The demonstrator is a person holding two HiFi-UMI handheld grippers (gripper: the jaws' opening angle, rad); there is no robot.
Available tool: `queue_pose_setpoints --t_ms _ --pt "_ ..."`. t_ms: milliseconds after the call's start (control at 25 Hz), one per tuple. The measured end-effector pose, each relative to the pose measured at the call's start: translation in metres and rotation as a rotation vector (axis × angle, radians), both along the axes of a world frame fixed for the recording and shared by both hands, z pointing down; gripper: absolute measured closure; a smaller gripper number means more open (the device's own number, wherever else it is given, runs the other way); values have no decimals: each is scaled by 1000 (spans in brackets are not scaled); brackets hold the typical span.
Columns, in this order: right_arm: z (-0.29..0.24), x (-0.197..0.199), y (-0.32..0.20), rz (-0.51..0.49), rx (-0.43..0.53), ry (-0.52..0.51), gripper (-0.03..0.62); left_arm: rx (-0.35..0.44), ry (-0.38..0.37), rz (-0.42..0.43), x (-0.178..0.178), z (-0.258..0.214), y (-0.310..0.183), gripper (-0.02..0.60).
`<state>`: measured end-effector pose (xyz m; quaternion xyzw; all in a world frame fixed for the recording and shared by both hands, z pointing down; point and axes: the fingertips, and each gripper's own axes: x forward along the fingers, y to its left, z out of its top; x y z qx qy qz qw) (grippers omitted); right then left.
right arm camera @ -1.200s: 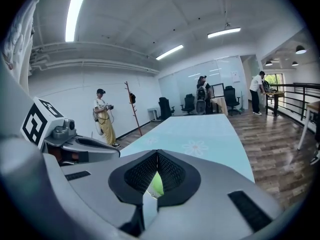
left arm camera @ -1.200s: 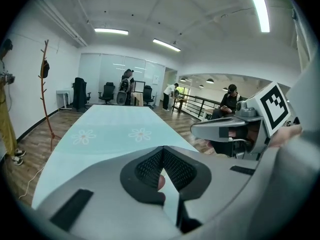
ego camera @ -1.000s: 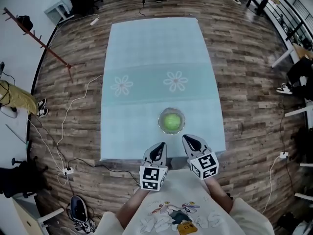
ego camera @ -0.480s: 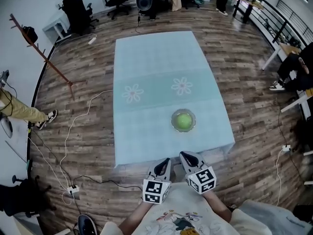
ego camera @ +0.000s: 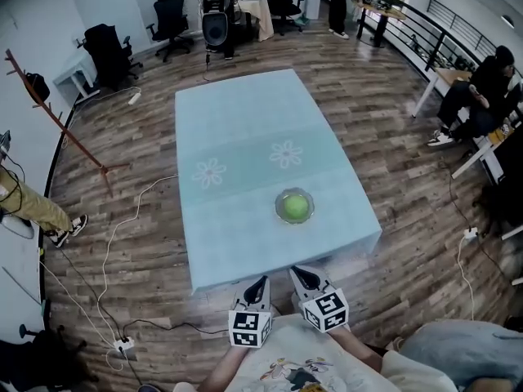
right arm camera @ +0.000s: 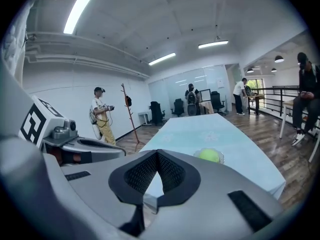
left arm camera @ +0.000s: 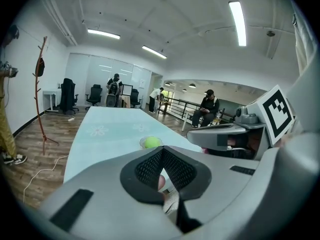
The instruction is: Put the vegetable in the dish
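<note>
Fingers pressed together on nothing: left gripper (ego camera: pixel 260 282), and right gripper (ego camera: pixel 299 273) likewise (only a small gap behind the tips). Hovering at the bottom centre of the head view, just short of the near edge of the worktop (ego camera: pixel 245 137). Farther up, right of centre: round green vegetable (ego camera: pixel 295 207) lying in the clear dish (ego camera: pixel 279 211), well apart from both grippers.

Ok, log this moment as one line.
green vegetable: in glass dish | left hand-held gripper: shut, empty | right hand-held gripper: shut, empty | both clear of dish
</note>
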<state>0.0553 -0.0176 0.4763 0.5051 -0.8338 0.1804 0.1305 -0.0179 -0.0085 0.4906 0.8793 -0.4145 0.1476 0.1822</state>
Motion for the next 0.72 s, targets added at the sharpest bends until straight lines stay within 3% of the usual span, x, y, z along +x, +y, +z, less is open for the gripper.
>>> queue_pose_setpoints --t_ms 120,480,720 --pt "-4 -4 4 -16 28 49 576 10 14 -11 -4 -4 -1 575" --pt "-1 11 12 24 8 29 576 10 6 22 5 -4 11 575" --pt "3 -1 16 -4 -4 35 576 -17 15 -12 -7 1 11 575"
